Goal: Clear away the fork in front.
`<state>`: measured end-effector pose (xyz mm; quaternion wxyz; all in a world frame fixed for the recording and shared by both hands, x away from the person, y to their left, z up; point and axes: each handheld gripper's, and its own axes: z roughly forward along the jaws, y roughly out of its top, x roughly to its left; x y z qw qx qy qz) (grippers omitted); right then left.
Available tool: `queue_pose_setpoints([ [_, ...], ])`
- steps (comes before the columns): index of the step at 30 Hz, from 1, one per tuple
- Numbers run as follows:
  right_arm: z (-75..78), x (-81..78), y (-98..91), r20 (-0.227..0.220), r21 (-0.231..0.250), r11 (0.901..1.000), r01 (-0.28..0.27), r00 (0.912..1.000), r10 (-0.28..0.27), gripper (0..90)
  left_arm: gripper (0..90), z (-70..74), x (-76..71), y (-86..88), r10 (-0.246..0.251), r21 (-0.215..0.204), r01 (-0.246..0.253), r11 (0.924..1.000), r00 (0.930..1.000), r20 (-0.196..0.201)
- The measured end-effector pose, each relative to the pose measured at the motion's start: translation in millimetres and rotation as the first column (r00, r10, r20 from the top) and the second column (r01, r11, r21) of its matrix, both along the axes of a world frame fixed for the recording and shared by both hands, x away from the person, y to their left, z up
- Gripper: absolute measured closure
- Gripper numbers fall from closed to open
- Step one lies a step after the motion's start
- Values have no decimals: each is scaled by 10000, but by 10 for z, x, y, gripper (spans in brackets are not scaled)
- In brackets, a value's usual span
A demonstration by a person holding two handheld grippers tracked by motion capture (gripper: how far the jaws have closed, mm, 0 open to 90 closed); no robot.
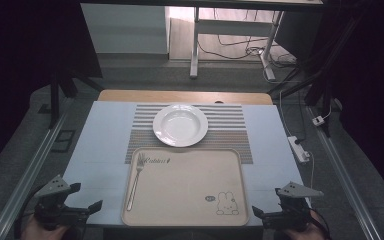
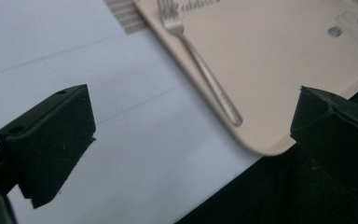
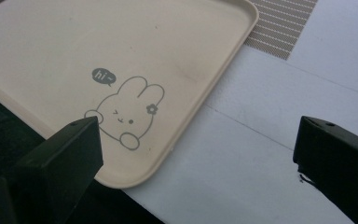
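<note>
Tongs: your left tongs (image 1: pixel 94 206) and right tongs (image 1: pixel 256 212) gape empty; tray (image 1: pixel 190 200) overhangs the surface's near edge, so nudging tips it.

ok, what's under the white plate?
The white plate sits on a striped placemat, which runs on under the far edge of the beige tray. Whatever lies directly beneath the plate is covered.

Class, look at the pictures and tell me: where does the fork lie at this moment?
In the high view the fork lies on the beige tray, along its left edge, tines toward the white plate.
</note>
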<state>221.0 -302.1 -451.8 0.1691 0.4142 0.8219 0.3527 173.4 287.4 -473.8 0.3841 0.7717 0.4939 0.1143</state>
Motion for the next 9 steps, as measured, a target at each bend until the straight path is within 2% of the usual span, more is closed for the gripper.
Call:
queue_pose_setpoints([
  [9, -6, -19, -13, -88, -38, 10000, -18, 10000, 17, 18, 0, -7, 1, -2, 54, 141, -49, 9999, 9993, -357],
])
